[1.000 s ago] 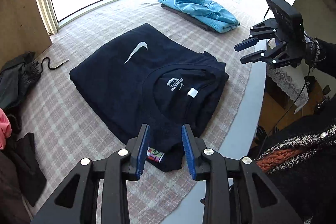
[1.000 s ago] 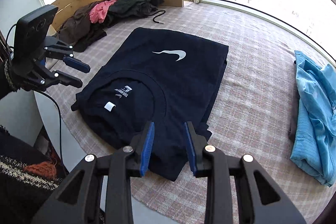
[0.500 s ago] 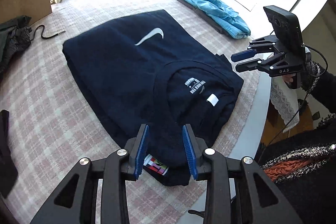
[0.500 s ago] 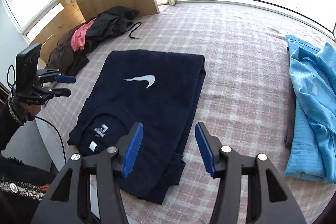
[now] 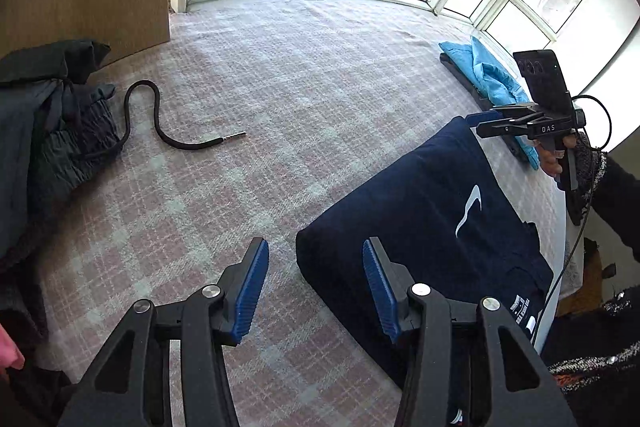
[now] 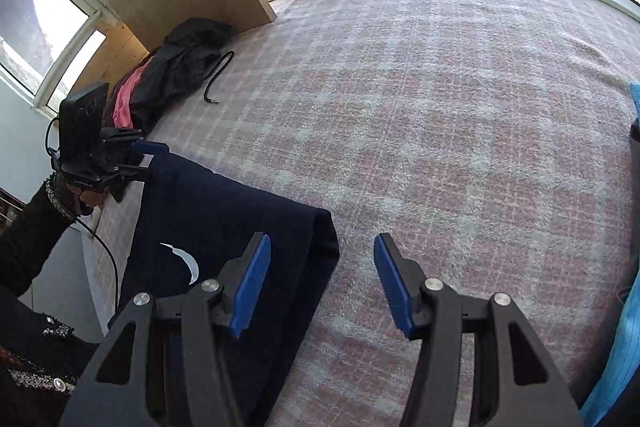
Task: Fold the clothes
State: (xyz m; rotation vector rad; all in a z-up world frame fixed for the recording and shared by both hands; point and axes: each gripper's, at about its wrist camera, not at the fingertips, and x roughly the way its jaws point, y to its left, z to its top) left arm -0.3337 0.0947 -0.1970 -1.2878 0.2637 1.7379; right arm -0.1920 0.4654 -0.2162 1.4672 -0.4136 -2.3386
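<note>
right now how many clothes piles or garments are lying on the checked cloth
3: the navy t-shirt folded at the near edge, the blue garment by the far windows, and a dark heap with pink in it by the wooden board. The heap may hide more pieces.

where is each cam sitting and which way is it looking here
Left wrist: sits on the left gripper, looking down along its open blue fingers at the checked cloth, the navy shirt's corner and the dark clothes pile; the right gripper and its hand show.
Right wrist: sits on the right gripper, jaws open over the shirt's other far corner; the left gripper and sleeve show.
Shared: the shirt, cloth, pile, blue garment and black cord.
</note>
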